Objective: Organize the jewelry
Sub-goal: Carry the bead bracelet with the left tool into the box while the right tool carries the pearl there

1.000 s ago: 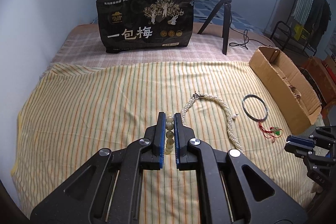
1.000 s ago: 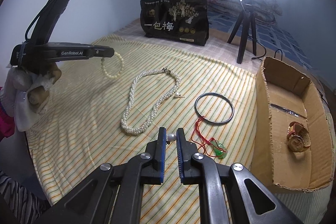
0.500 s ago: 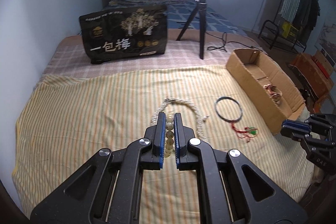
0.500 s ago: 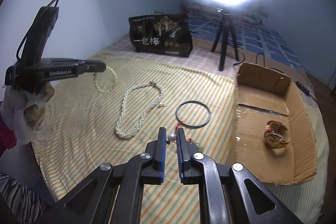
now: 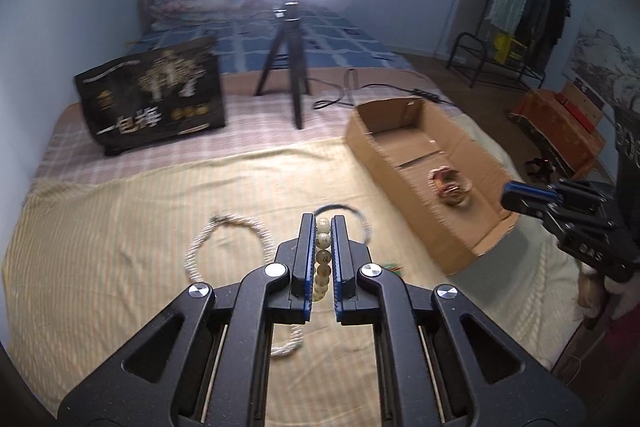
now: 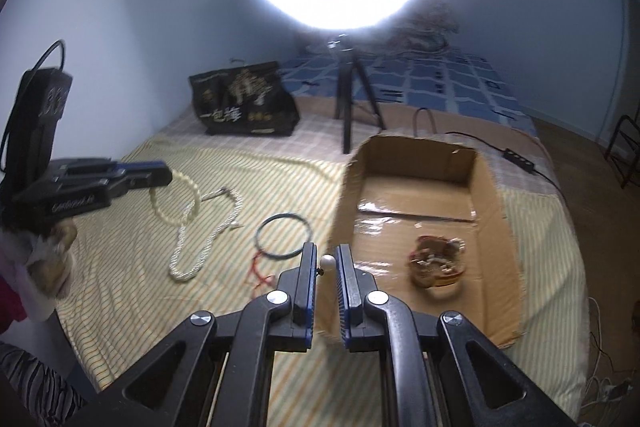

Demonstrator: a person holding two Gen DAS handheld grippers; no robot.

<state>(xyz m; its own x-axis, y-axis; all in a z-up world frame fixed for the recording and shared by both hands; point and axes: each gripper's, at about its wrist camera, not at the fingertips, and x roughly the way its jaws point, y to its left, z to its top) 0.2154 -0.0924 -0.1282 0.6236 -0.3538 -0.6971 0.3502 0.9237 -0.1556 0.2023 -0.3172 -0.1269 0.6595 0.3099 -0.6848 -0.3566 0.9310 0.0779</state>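
Observation:
My left gripper (image 5: 322,223) is shut on a cream bead bracelet (image 5: 322,255) and holds it in the air above the striped cloth; the bracelet hangs from it in the right wrist view (image 6: 176,203). My right gripper (image 6: 327,251) is shut on a small pearl earring (image 6: 328,261), close to the near left wall of the cardboard box (image 6: 492,211). A beaded bracelet (image 6: 438,261) lies inside the box. A white pearl rope necklace (image 6: 208,231), a dark bangle (image 6: 284,235) and a red cord with a green pendant (image 6: 260,269) lie on the cloth.
A ring light on a black tripod (image 6: 352,99) stands behind the box. A black printed bag (image 6: 244,103) stands at the back left. A cable with a power strip (image 6: 516,157) runs behind the box. The bed edge drops off at right.
Both grippers have risen and swung right toward the box. The left still holds the bead bracelet, the right still holds the pearl earring, now beside the box's wall.

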